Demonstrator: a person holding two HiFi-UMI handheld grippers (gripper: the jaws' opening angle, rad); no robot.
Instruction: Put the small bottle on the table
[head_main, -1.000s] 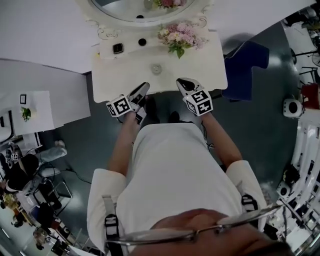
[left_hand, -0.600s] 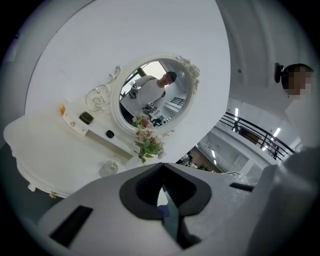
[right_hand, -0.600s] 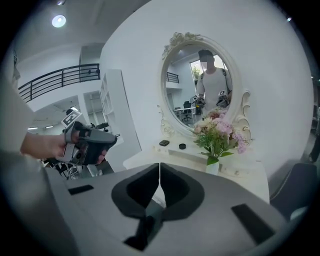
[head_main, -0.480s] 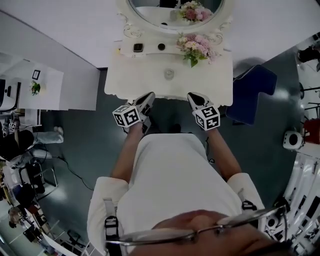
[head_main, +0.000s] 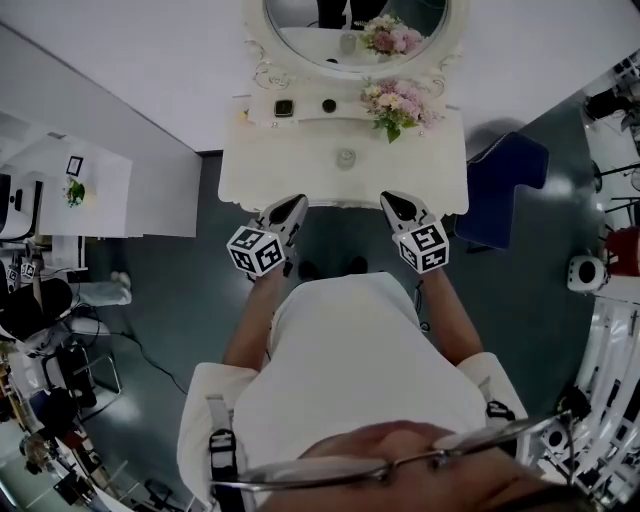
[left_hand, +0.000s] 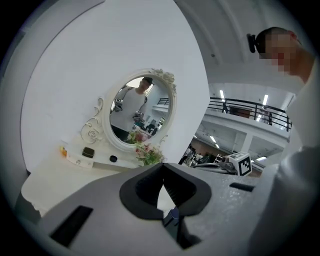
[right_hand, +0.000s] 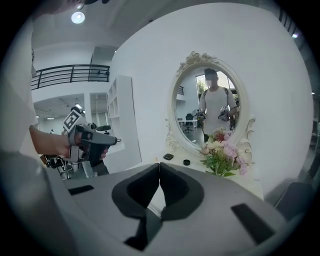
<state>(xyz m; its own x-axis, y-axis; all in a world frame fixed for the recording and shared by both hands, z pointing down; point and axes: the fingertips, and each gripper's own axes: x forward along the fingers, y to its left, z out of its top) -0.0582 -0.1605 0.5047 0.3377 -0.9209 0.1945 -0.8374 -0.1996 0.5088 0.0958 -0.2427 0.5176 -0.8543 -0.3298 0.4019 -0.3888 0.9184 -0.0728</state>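
Left gripper (head_main: 292, 204) & right gripper (head_main: 391, 199), both closed tight w/ nothing between the jaws, hang just off the near edge of the dressing table (head_main: 260, 180), w/ what's prob. the small bottle (head_main: 345, 158) upright mid-table, ahead between them, marginally nearer the right.

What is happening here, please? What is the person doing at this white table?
A person stands at a white dressing table with an oval mirror and pink flowers. The left gripper and the right gripper are both shut and empty, and they are held by the table's near edge. A small round object, possibly the small bottle, stands on the middle of the table. Neither gripper touches it.
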